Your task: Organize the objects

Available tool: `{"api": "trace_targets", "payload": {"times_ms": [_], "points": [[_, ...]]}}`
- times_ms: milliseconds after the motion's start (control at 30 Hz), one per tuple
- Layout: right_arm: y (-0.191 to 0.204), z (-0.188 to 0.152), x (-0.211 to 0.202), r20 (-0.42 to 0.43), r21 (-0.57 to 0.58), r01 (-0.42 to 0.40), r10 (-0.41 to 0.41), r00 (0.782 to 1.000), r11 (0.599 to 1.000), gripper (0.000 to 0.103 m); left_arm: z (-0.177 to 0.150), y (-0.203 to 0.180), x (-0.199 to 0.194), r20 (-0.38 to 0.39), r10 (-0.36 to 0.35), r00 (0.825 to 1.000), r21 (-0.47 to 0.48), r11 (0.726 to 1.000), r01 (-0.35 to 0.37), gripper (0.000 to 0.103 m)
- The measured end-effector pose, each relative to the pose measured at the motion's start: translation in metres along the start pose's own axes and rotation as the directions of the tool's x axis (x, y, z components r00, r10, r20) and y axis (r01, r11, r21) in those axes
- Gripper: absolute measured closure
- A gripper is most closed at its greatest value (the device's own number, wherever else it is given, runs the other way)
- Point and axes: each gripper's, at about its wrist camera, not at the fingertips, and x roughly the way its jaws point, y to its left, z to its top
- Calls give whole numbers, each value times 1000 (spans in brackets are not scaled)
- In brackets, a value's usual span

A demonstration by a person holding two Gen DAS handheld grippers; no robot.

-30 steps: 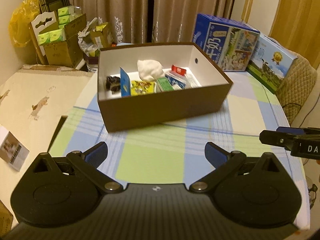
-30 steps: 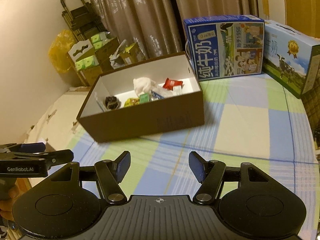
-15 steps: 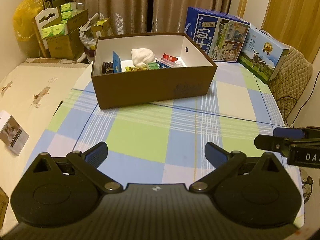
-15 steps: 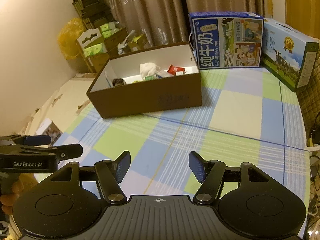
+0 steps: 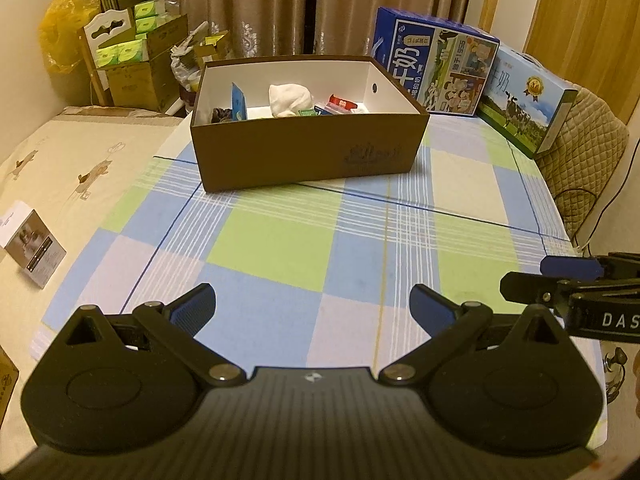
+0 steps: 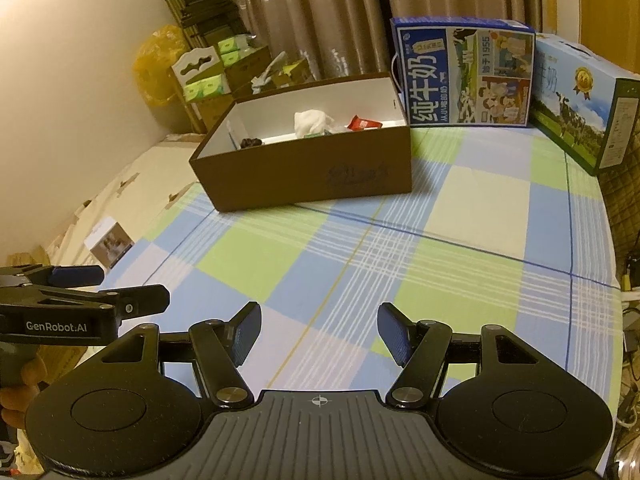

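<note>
Still backing away from the far brown cardboard box (image 5: 308, 156) over the checked cloth (image 5: 280, 248), left gripper (image 5: 312, 310) and right gripper (image 6: 318, 334) both spread, empty.

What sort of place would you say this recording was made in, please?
Most likely a room in a home: a table under a checked tablecloth, floor-length curtains behind, and milk gift cartons plus stacked cardboard boxes stored around it.

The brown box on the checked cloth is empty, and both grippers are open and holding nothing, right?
Not quite. The brown box is not empty: the left wrist view shows a white bundle, a red packet and other small things inside. The left gripper and right gripper are indeed open and hold nothing.
</note>
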Motion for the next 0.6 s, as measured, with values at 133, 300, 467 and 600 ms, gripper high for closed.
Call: {"api": "trace_targets", "payload": {"times_ms": [133, 300, 467, 600], "points": [[0, -4, -3, 2, -8, -4, 4, 1000, 1000, 41, -5, -3, -4, 7, 2, 1000, 1, 1000, -2, 1], [-1, -8, -6, 2, -14, -4, 4, 1000, 1000, 41, -9, -5, -6, 6, 3, 1000, -4, 1000, -3, 1], [0, -11, -6, -4, -21, -10, 10, 1000, 1000, 41, -14, -7, -7, 2, 5, 1000, -5, 1000, -5, 1], [0, -13, -7, -5, -26, -14, 14, 1000, 1000, 41, -16, -8, -9, 2, 6, 1000, -4, 1000, -6, 1]]}}
